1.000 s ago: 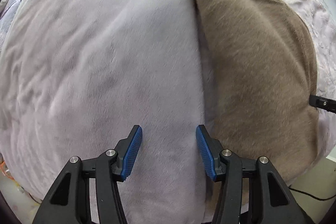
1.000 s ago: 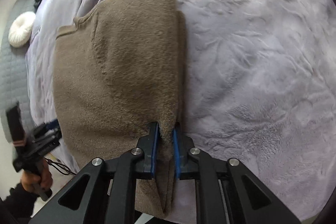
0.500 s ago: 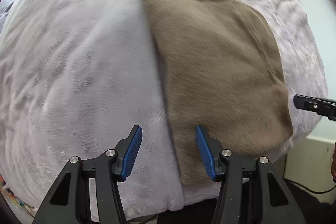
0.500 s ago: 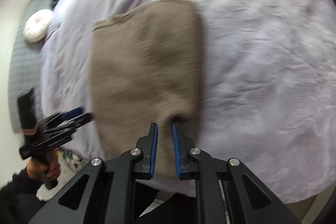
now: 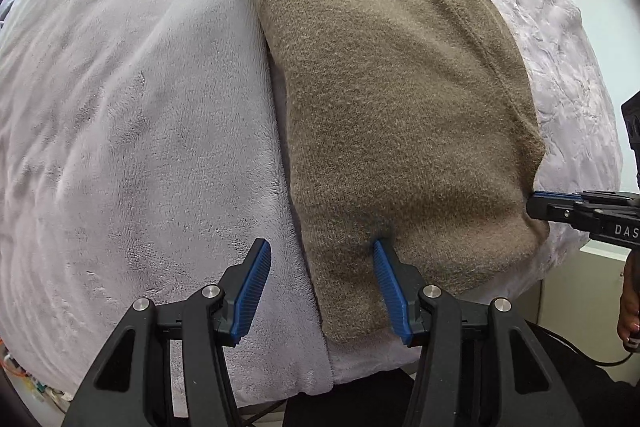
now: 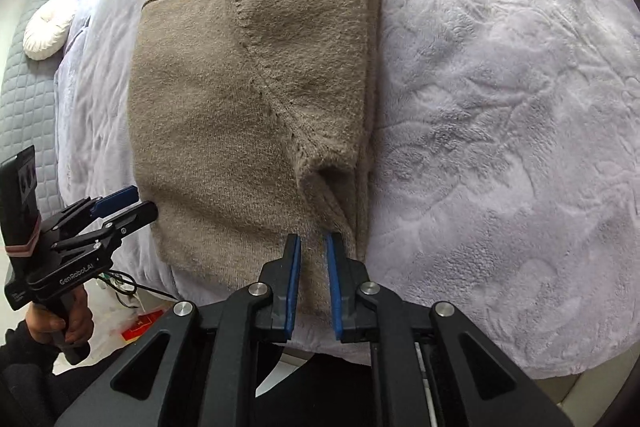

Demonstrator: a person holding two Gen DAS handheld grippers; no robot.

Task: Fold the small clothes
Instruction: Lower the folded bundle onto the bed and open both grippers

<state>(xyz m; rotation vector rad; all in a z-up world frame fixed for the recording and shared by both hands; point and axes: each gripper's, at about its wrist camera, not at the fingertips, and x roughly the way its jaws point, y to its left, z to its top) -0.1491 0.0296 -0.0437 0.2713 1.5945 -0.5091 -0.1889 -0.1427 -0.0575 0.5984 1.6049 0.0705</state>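
While the brown sweater [image 5: 392,115] lies lengthwise ahead on the bed [image 5: 132,131], the left tool [image 5: 320,287] straddles its near-left edge, spread wide. The right tool [image 6: 313,283], narrowly parted and pinching nothing, sits at its near-right corner.

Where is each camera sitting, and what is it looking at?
Left wrist view: sits on the left gripper, looking along its open blue fingers at the brown sweater on the lilac blanket; the right gripper pokes in from the right.
Right wrist view: sits on the right gripper, fingers close together at the sweater's near edge; the left gripper and left hand show at lower left.
Both share the sweater, the blanket, and each other's gripper.
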